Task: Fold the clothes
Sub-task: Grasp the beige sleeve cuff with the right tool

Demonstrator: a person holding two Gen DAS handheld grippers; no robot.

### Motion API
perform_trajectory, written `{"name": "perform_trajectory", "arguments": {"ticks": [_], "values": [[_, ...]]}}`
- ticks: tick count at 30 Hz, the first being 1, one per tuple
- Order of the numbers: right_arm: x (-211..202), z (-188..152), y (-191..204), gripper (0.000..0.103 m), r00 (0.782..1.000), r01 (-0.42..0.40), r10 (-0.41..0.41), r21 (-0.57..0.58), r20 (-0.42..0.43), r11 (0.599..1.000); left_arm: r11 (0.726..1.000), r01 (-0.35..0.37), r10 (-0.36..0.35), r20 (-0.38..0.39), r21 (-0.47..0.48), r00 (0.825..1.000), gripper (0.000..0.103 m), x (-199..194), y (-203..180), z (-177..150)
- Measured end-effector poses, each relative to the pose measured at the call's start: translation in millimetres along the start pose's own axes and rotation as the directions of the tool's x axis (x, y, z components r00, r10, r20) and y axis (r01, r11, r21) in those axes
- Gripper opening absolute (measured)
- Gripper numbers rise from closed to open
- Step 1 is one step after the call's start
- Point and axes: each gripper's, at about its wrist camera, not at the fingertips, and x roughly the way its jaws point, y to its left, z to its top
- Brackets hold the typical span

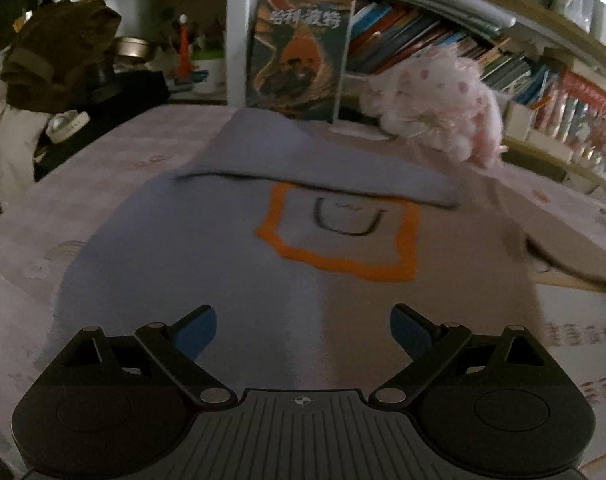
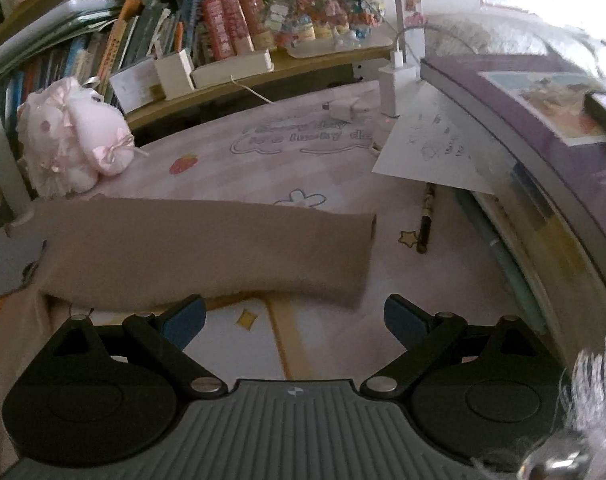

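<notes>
On the mat, sweater flat (both grippers agape)

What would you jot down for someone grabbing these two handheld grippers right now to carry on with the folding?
Left gripper: open, empty, over the sweater's hem.
Right gripper: open, empty, near the cuff end of the right sleeve.
Sweater lies flat on the pink desk mat. Left sleeve is already folded across the chest.
Left: fold in the right sleeve, then fold the body. Pen lies beyond the cuff.
</notes>
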Motion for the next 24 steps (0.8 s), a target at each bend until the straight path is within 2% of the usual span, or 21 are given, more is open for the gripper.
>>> {"name": "perform_trajectory", "arguments": {"ticks": [3, 9, 11, 13, 14, 16, 17, 21, 24], "values": [[7, 4, -8, 0.096, 0.999, -0.040, 0.040, 0.026, -0.014, 0.999, 1.000, -0.005, 0.005, -0.012, 0.006, 1.000, 0.096, 0, -12, -2], [17, 7, -16, 0.091, 0.998, -0.053, 0.055, 0.085, -0.014, 0.995, 0.998, -0.036, 0.037, -0.012, 0.060, 0.999, 0.096, -6, -26, -5], [19, 8, -16, 0.088, 0.999, -0.054, 0.054, 0.093, 0.000, 0.994, 0.996, -0.044, 0.045, -0.008, 0.076, 0.999, 0.096, -9, -29, -5], [21, 10, -15, 0.078, 0.998, -0.061, 0.060, 0.100, 0.015, 0.993, 0.995, -0.048, 0.049, -0.009, 0.090, 0.999, 0.096, -11, -32, -5], [23, 11, -15, 0.076, 0.998, -0.064, 0.062, 0.103, 0.023, 0.993, 0.994, -0.049, 0.051, -0.012, 0.098, 0.999, 0.096, -12, -33, -6], [27, 14, -21, 0.058, 0.991, -0.133, 0.130, 0.170, 0.032, 0.976, 0.991, -0.054, 0.057, -0.015, 0.120, 0.998, 0.096, -13, -36, -6], [29, 15, -23, 0.056, 0.986, -0.167, 0.163, 0.203, 0.038, 0.965, 0.990, -0.057, 0.060, -0.017, 0.130, 0.998, 0.096, -13, -38, -6], [37, 17, -34, 0.053, 0.953, -0.300, 0.298, 0.340, 0.058, 0.891, 0.988, -0.067, 0.070, -0.019, 0.142, 0.997, 0.096, -14, -40, -7], [41, 18, -33, 0.054, 0.930, -0.351, 0.365, 0.384, 0.038, 0.854, 0.989, -0.063, 0.067, -0.024, 0.136, 0.997, 0.096, -13, -42, -6]]}}
